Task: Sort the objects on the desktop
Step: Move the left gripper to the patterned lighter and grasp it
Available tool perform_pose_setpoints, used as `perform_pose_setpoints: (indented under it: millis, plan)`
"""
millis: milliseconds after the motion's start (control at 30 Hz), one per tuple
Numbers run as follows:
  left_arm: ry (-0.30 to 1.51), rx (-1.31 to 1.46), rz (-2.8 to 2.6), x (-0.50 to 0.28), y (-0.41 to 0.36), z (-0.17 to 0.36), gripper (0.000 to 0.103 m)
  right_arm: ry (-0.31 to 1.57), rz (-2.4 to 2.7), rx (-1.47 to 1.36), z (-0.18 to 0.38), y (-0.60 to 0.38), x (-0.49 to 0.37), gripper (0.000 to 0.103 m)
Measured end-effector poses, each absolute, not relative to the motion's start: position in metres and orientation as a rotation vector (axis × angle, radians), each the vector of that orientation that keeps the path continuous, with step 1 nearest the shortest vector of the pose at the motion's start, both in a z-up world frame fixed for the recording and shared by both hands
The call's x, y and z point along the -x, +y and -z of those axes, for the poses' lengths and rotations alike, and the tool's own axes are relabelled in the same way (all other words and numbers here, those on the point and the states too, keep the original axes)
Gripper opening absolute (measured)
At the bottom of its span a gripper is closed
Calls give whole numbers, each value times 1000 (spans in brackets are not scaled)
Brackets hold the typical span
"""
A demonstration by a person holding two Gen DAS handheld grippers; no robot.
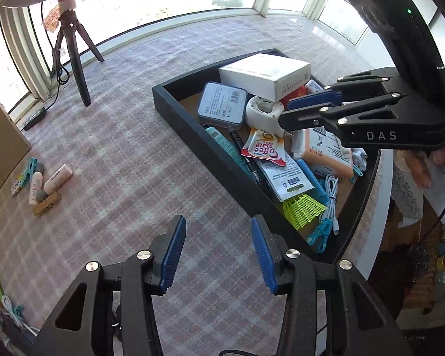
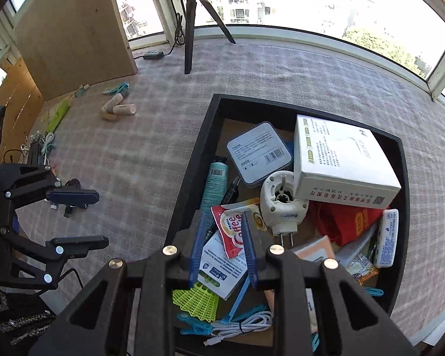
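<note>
A black tray (image 1: 192, 124) (image 2: 190, 178) holds a heap of sorted items: a white box (image 1: 264, 74) (image 2: 341, 160), a grey tin (image 1: 222, 103) (image 2: 259, 152), a white plug-in device (image 1: 262, 112) (image 2: 281, 198), a coffee creamer sachet (image 1: 264, 148) (image 2: 231, 228) and a yellow-green shuttlecock (image 1: 302, 207) (image 2: 197, 299). My right gripper (image 2: 222, 219) (image 1: 286, 112) hovers over the tray, open, with nothing gripped; the sachet lies below it. My left gripper (image 1: 219, 225) (image 2: 102, 219) is open and empty over the checked tablecloth, left of the tray.
Small cosmetic tubes and a wooden peg (image 1: 53, 181) (image 2: 118, 108) lie on the cloth at the far left, with a green packet (image 2: 56, 115) and a cable nearby. A black tripod (image 1: 74, 53) (image 2: 190, 29) and a wooden board (image 2: 74, 29) stand at the back. The table's edge runs just right of the tray.
</note>
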State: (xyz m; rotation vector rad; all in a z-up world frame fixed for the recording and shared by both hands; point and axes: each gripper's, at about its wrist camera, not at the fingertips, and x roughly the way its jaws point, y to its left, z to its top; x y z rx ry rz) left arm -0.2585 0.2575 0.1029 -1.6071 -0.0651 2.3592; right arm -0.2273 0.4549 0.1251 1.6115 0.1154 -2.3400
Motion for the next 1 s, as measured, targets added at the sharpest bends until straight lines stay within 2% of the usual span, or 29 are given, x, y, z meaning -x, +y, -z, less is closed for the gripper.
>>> perform_pose_setpoints:
  millis: [267, 400, 633, 1000]
  plan:
    - [-112, 1761, -2522, 268, 117, -87, 43, 287, 2170, -1509, -121, 362, 276, 25]
    - [-108, 1826, -2527, 283, 68, -75, 47, 382, 2070, -1475, -112, 318, 303, 25]
    - [194, 1870, -2438, 323, 33, -47, 47, 559, 1876, -1470, -79, 254, 349, 25]
    - [358, 1870, -2277, 376, 17, -3, 47, 602, 1695, -1459, -42, 216, 392, 25]
